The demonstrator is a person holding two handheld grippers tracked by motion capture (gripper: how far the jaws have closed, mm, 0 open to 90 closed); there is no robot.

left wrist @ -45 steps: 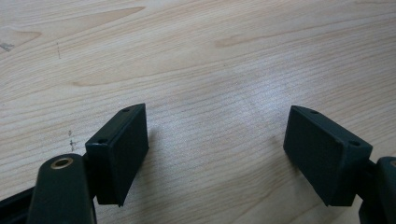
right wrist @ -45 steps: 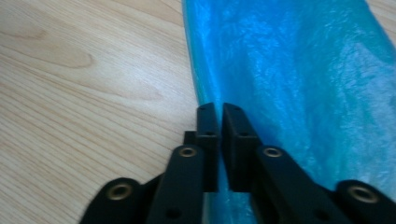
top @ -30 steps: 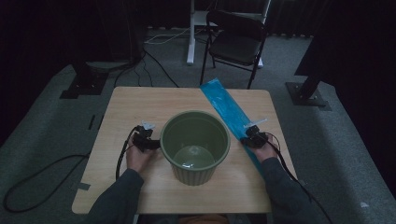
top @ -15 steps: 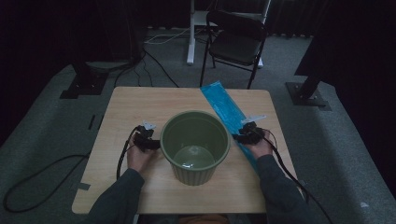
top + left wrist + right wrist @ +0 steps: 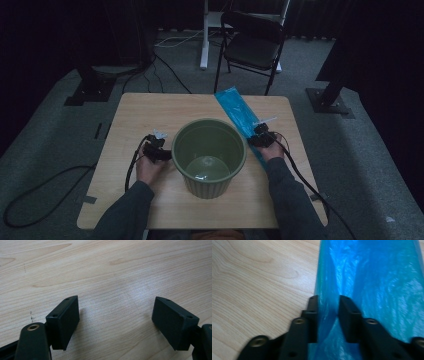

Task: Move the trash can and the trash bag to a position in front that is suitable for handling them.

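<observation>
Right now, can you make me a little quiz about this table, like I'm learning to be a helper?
1. True or false: the right hand-held gripper has a fold of the blue plastic bag between its jaws.
2. What lies between the jaws of the left hand-held gripper? A) a spoon B) nothing but the bare wooden table C) the blue bag
3. Fill in: the green bucket stands ____ the two hand-held grippers.

Key
1. True. The jaws have just been closing and a bunched fold of the bag sits between them.
2. B. The jaws stand wide apart over bare wood.
3. Between: left gripper at its left side, right gripper at its right side, on the bag.
</observation>
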